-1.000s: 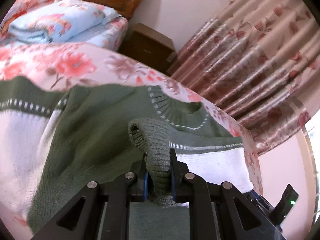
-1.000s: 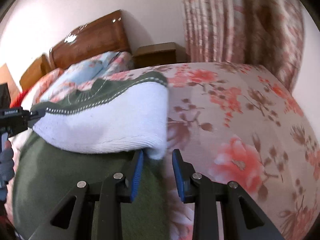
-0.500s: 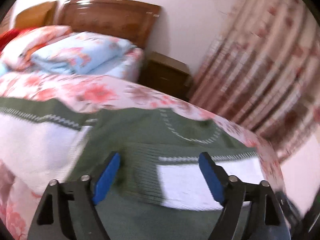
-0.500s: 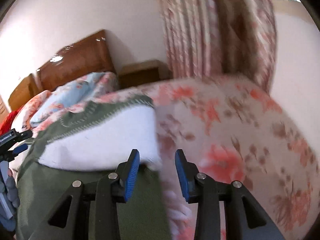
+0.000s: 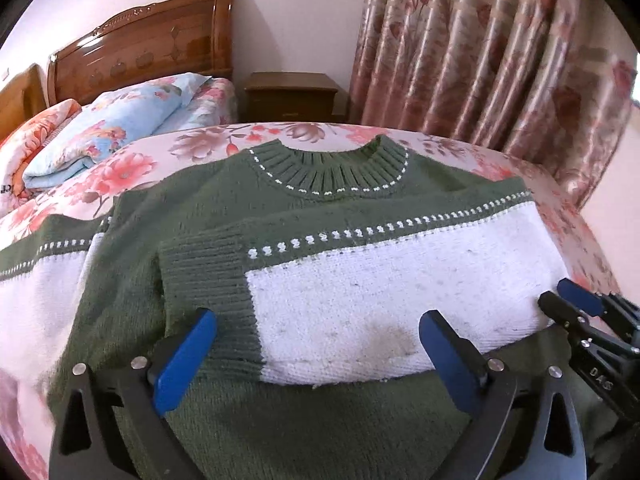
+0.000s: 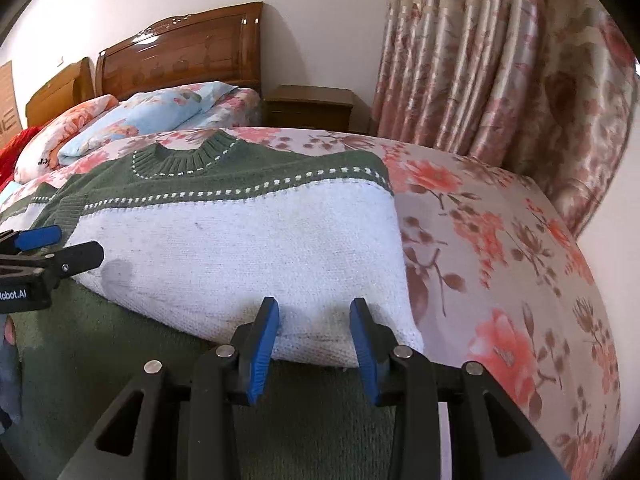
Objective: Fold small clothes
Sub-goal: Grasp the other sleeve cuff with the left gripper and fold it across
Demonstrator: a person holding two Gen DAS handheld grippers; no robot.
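A green and white knitted sweater (image 5: 328, 216) lies flat on the floral bedspread (image 5: 132, 168), neck away from me. One sleeve (image 5: 380, 300) is folded across the chest, its green cuff (image 5: 208, 292) at the left. My left gripper (image 5: 316, 344) is open wide and empty, just short of the sleeve's near edge. My right gripper (image 6: 314, 328) is open and empty at the sleeve's fold end (image 6: 256, 256). The right gripper also shows in the left wrist view (image 5: 576, 308). The left gripper shows in the right wrist view (image 6: 52, 246).
Folded quilts and pillows (image 5: 104, 128) lie at the bed's head by a wooden headboard (image 5: 144, 48). A dark nightstand (image 5: 292, 96) stands behind the bed. Floral curtains (image 5: 480, 60) hang on the right. The bed's right edge (image 6: 580, 280) falls off near the wall.
My left gripper let go of the green cuff, opened wide and drew back. The sleeve now lies flat across the chest. My right gripper opened a little wider and backed off.
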